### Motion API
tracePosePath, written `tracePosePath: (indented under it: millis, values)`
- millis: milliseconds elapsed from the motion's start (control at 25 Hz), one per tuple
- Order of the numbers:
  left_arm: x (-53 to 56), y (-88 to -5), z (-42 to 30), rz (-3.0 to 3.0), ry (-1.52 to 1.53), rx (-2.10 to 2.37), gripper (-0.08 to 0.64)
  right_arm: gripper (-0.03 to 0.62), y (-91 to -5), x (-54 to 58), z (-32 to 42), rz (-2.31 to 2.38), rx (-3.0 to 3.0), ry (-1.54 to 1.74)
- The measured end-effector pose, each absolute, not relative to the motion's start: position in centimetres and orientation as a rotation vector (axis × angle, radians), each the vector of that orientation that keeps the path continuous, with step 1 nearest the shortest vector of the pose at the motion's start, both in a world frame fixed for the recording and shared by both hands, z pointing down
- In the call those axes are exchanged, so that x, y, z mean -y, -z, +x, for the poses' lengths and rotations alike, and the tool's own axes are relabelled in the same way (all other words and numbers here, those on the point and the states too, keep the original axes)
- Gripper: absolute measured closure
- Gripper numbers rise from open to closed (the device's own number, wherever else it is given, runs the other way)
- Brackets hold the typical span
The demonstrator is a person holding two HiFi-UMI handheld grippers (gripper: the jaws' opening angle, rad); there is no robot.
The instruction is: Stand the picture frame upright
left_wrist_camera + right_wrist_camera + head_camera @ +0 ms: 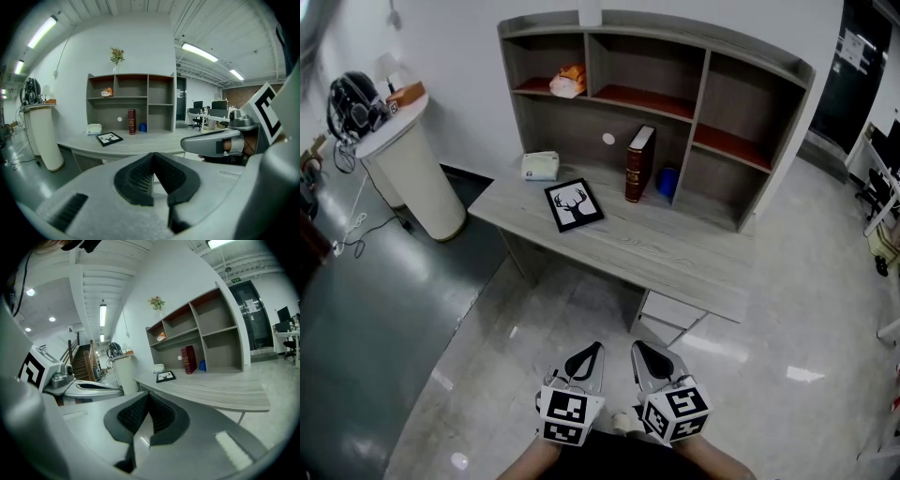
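At the far left I see a white round stand [412,173] with headphones [352,101] on top, off the end of the desk [694,267]. On the desk's left part sits a small white box [541,165], and just right of it, a little nearer to me, the picture frame [574,204] lies flat on its back, face up, with a black antler print showing; it is not upright. Further right a dark red book [638,163] stands on end against the shelf unit [787,70], and a blue cup [667,180] is tucked beside it in the lower right bay. An orange object [568,81] rests on the upper left shelf. Both claws hover side by side over the floor, well apart from the desk – my left gripper [592,351] has its jaws pressed together on nothing, and my right gripper [641,350] is the same, pads meeting with nothing between them
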State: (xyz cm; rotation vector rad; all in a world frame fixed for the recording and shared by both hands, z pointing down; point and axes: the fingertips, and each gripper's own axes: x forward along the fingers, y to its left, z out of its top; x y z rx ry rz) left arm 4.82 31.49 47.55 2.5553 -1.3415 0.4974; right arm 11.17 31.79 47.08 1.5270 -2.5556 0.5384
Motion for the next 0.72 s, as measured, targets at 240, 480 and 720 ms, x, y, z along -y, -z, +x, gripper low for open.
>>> tracePosePath:
  millis: [240, 480, 720]
  values:
    - [-29.6, -47.7, 4.2, 2.545, -0.492, 1.372, 0.565, 0.591, -47.4, -29.9, 10.2, 1.492, 2.563, -0.534]
    - [-26.3, -47.7, 2.4, 2.528, -0.480, 1.385, 0.565, 0.591, -47.4, -27.0, 8.7, 1.486, 2.540, -0.513]
    - [-22.5, -47.6, 0.4, 2.518, -0.475, 1.366, 0.565, 0.591, -47.3, -23.2, 6.9, 1.493, 2.514, -0.500]
